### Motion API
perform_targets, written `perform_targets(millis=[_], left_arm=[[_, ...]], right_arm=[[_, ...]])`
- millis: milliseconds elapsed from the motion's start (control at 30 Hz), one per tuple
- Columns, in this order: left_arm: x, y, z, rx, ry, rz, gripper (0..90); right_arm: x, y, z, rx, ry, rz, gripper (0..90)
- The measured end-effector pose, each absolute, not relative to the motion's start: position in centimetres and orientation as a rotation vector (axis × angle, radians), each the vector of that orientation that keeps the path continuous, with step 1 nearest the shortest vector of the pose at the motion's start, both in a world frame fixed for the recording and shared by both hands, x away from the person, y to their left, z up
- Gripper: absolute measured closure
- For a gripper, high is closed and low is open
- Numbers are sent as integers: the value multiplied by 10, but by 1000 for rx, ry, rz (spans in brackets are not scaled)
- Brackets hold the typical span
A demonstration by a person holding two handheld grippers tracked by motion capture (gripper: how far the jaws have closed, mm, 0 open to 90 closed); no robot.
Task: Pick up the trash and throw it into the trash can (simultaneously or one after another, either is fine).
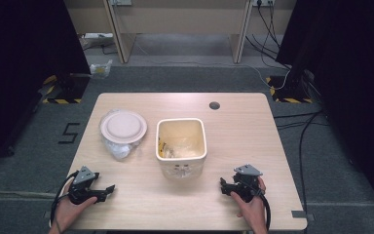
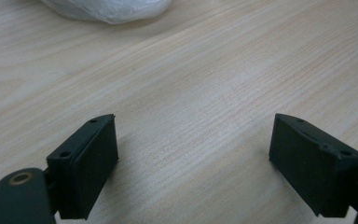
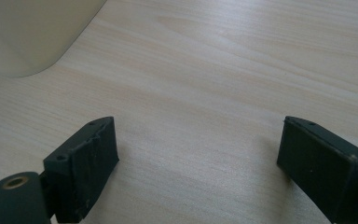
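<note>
Desk (image 1: 253, 122): pale wood, one round cable hole at 1 o'clock from the centre.

Bin (image 1: 181, 146): cream, square-mouthed, standing upright at the middle of the desk, mouth up, with scraps of yellowish and clear litter inside. Its rounded wall (image 3: 32, 32) sits at 10 o'clock in the right gripper view.

Stack of plates (image 1: 123, 126): round, pale, wrapped in a clear plastic bag (image 1: 119, 148), lying at 9 o'clock from the bin, just beside it and apart from it. The bag's edge (image 2: 107, 9) lies at 11 o'clock in the left gripper view.

Left claw (image 1: 108, 188): at 7 o'clock on the desk, low over bare wood, jaws spread wide, gripping nothing.

Right claw (image 1: 222, 185): at 5 o'clock on the desk, near the bin's front corner, jaws likewise spread wide and gripping nothing.

Step in hand, as judged: the opening reach, most likely the left claw toward the bagged plates.

Handling notes: the left claw travels toward 12 o'clock and takes the bag where the film bunches loose at the near side, not across the flat top plate, which offers no purchase. The film looks slippery, so a deep bite is advisable. The right claw can steady the bin's near rim; the bin looks light and may slide.
</note>
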State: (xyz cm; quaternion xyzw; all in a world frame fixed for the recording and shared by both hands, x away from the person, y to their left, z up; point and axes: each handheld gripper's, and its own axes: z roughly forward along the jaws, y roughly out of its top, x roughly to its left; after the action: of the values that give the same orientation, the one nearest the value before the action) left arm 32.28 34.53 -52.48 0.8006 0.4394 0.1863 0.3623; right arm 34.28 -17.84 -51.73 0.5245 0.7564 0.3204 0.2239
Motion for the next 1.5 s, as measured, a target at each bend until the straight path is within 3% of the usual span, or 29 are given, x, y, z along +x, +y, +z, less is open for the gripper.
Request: perform_targets(millis=[533,1500], left_arm=[[335,341,-505,2040,1087,516,157],[412,320,-454,2031,1028,595,150]], right_arm=[[343,-178,-517,1438,2096,883,109],[343,-178,-517,1433,2107,886,108]])
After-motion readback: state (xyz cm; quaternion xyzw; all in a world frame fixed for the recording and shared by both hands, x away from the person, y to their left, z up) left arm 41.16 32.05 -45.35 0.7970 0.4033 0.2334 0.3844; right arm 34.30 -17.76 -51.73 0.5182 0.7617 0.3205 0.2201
